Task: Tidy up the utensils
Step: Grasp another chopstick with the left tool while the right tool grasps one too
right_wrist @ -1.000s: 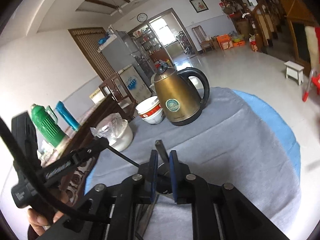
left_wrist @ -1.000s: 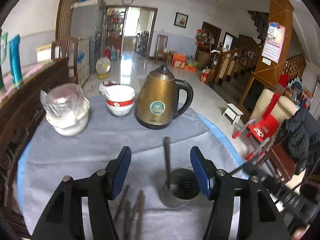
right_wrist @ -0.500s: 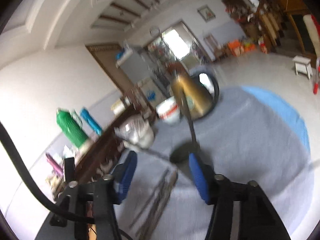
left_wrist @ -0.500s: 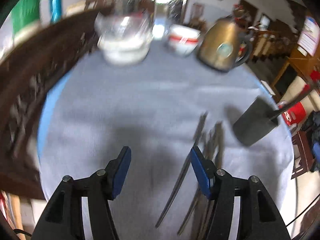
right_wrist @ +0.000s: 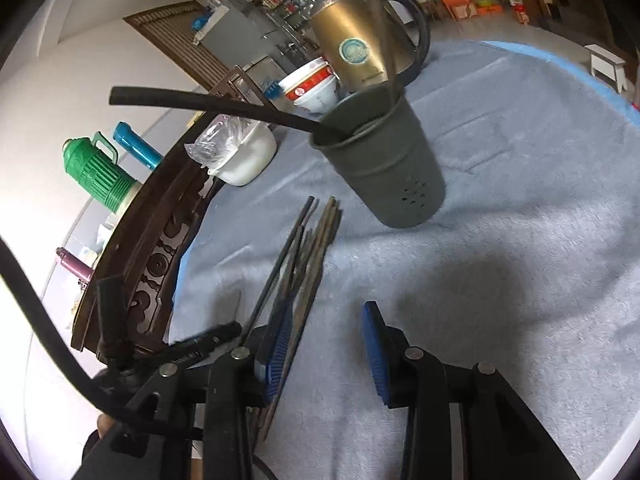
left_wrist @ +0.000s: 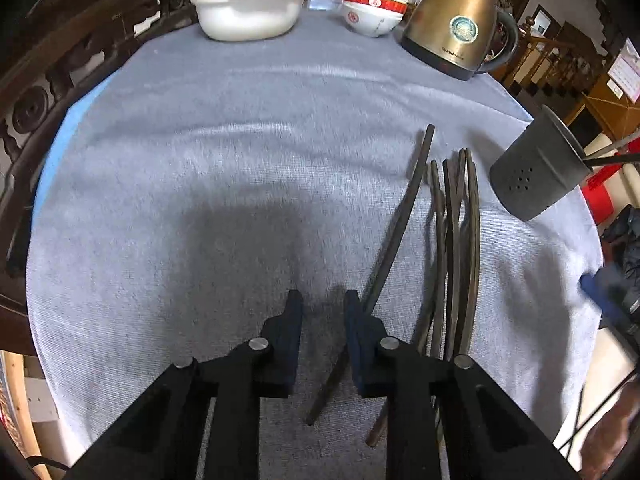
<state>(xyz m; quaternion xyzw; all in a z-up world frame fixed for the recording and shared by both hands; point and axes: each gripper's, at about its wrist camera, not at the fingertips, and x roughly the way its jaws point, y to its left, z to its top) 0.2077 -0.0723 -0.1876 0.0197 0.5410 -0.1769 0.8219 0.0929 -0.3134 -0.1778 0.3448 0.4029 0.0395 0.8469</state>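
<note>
Since a second ago we have swung the left gripper (left_wrist: 320,312) off the holder and low over the cloth; its jaws, wide then, are now drawn close with only a narrow gap, pinching nothing. The right gripper (right_wrist: 324,344), then pressed together at the cup, is now spread wide and empty.

Left to right: white plastic basin (left_wrist: 248,12) with a crinkled clear bag, stacked red-banded white bowls (left_wrist: 374,12), brass-coloured electric kettle (left_wrist: 456,28) along the far edge of the grey cloth-covered table (left_wrist: 200,168).

Nearer, a loose bundle of dark wooden chopsticks (left_wrist: 452,240) lies flat, one stick splayed left, touching the left gripper's right finger.

The dark grey perforated metal utensil cup (right_wrist: 384,160) stands upright just beyond the bundle, two sticks already leaning in it — probably kept close to shorten each transfer.
</note>
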